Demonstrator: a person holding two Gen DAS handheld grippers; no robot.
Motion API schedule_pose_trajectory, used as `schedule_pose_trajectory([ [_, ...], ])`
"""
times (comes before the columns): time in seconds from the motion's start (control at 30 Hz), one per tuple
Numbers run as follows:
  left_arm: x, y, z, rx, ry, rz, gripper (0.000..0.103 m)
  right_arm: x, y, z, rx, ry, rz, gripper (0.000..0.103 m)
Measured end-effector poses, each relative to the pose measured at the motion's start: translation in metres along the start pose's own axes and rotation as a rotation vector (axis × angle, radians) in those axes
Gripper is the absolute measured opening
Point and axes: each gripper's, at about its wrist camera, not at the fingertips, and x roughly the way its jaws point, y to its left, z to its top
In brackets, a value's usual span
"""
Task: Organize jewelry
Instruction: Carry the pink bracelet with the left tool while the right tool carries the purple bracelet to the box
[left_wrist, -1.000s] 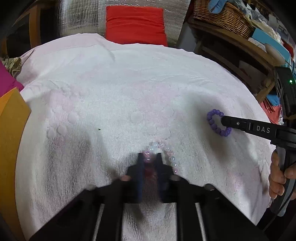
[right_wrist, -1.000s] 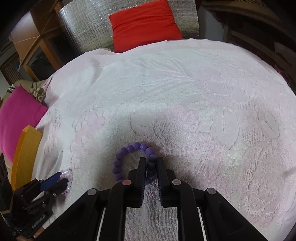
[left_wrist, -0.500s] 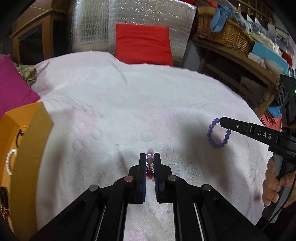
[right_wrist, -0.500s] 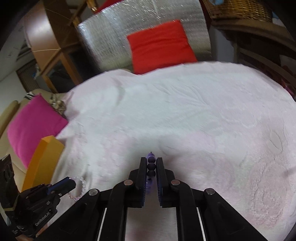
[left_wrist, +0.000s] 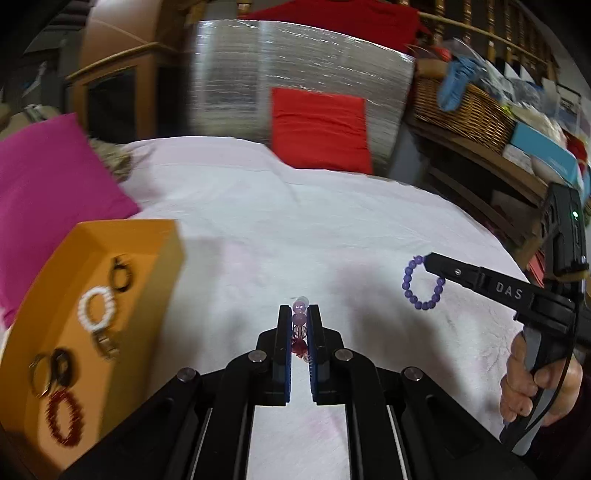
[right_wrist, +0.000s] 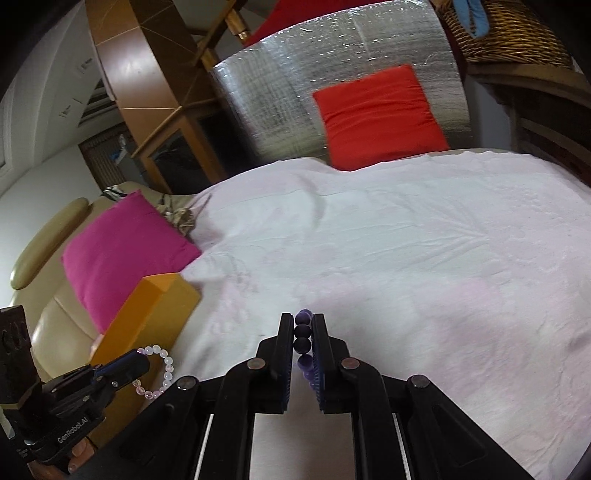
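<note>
Far left: orange jewelry box (left_wrist: 99, 295) on the white bedspread (left_wrist: 295, 229), just beside a magenta cushion (left_wrist: 48, 177). Inside, back to front: dark ring-shaped piece (left_wrist: 120, 277), white pearl bracelet (left_wrist: 95, 309), blurred metallic rings (left_wrist: 51, 371), dark red beaded bracelet (left_wrist: 64, 417). Blur too strong to identify the rings further.

Centre: left gripper (left_wrist: 299, 314) raised above the bedspread, jaws clamped on a pale pink beaded bracelet (left_wrist: 299, 319); seen edge-on between the pads, top bead poking past the tips. From the right wrist view, same bracelet (right_wrist: 160, 369) hanging as a loop from the left gripper (right_wrist: 138, 356), in front of the orange box (right_wrist: 147, 317).

Right: right gripper (left_wrist: 428, 260) held in the person's right hand (left_wrist: 535, 380), pinching a purple beaded bracelet (left_wrist: 423, 284) that dangles clear of the cloth. Right wrist view: right gripper (right_wrist: 303, 325) closed on the purple beads (right_wrist: 303, 330), stacked between the pads.

Background: red cushion (left_wrist: 319, 129) against a silver quilted panel (left_wrist: 295, 66); wicker basket (left_wrist: 461, 110) on a wooden shelf at far right.
</note>
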Motion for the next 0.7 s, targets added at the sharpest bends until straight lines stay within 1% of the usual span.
schedule_pose_trajectory([
  [0.07,-0.012,0.008,-0.003,-0.013,-0.018,0.039,0.008,-0.001,0.015,-0.003,-0.025,-0.004,0.019,0.011],
  [0.2,-0.037,0.030,-0.012,-0.058,-0.053,0.071,0.008,-0.004,0.048,-0.009,-0.077,-0.006,0.054,0.011],
  [0.37,-0.068,0.073,-0.022,-0.133,-0.083,0.123,0.008,-0.004,0.092,-0.017,-0.105,0.018,0.126,0.011],
  [0.5,-0.088,0.113,-0.028,-0.198,-0.102,0.213,0.007,0.002,0.138,-0.020,-0.159,0.046,0.178,0.011],
  [0.6,-0.099,0.147,-0.041,-0.270,-0.098,0.294,0.007,0.005,0.171,-0.023,-0.196,0.057,0.224,0.011],
  [0.7,-0.103,0.167,-0.049,-0.317,-0.099,0.319,0.007,0.007,0.197,-0.029,-0.211,0.063,0.265,0.011],
])
